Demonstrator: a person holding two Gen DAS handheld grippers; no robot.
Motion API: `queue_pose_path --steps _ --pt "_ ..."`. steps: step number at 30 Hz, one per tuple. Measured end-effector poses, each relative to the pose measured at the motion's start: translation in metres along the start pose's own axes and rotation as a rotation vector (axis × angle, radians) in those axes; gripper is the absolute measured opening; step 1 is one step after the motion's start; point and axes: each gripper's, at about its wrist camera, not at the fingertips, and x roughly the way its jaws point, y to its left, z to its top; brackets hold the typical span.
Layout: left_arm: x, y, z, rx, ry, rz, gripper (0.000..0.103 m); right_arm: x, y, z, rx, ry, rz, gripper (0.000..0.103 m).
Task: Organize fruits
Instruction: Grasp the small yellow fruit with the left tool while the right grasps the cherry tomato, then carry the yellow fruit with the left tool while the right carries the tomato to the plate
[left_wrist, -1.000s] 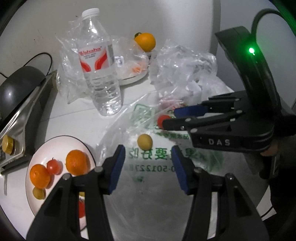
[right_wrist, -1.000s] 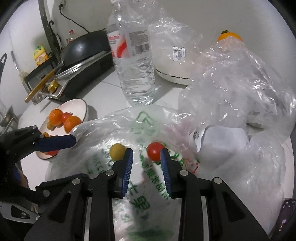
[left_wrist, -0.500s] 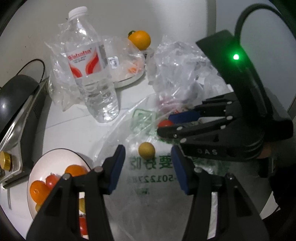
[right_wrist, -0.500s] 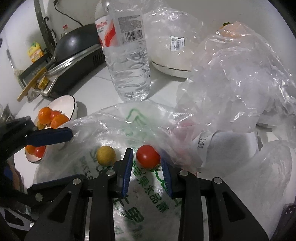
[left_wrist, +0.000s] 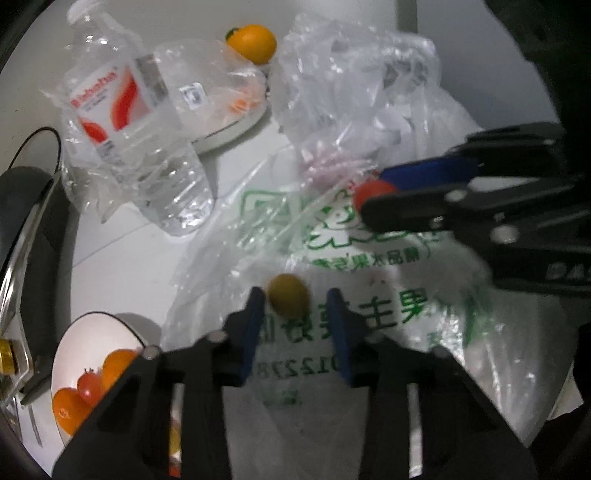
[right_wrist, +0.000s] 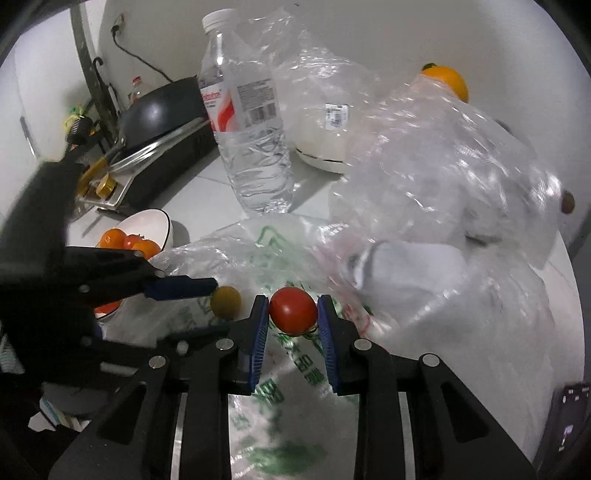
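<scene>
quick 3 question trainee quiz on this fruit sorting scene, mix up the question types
1. True or false: the right gripper is shut on the small red tomato.
2. The small yellow round fruit lies on: A) the clear plastic bag with green print B) the white bowl with a dark rim C) the clear plastic water bottle
3. Fill in: the left gripper has the ___ fruit between its fingers.

Key: 1 true; 2 A; 3 yellow

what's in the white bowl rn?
White bowl holds orange fruits and a small red tomato. The left gripper covers the bowl's near side; contents there unseen.
</scene>
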Motion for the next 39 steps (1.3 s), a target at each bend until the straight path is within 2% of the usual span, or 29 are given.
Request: queue_pose_path --steps 4,9,17,27,33,39 --pt "0.005 -0.001 0.002 -0.016 0.008 0.009 0.026 -0.004 -0.008 -0.006 0.011 0.001 -0.001 0.029" --pt "0.005 -0.006 0.004 -0.015 0.006 0.009 0.026 -0.01 -0.014 -0.006 0.0 -0.005 -0.016 0.029" --pt "-0.019 -0.022 0.001 0.009 -0.057 0.002 0.026 -0.026 -0.017 -0.008 0.002 -0.033 -0.031 0.029" --pt "-0.064 -0.03 -0.006 -0.011 -0.13 0.02 0.026 -0.054 -0.003 -0.013 -0.025 -0.055 -0.058 0.029" --pt "-0.093 -0.028 -0.015 -0.055 -0.214 0.026 0.026 -0.07 0.013 -0.018 -0.046 -0.058 -0.075 0.029" --pt "-0.105 -0.037 -0.032 -0.074 -0.231 0.001 0.026 -0.081 0.03 -0.024 -0.056 -0.059 -0.082 0.029"
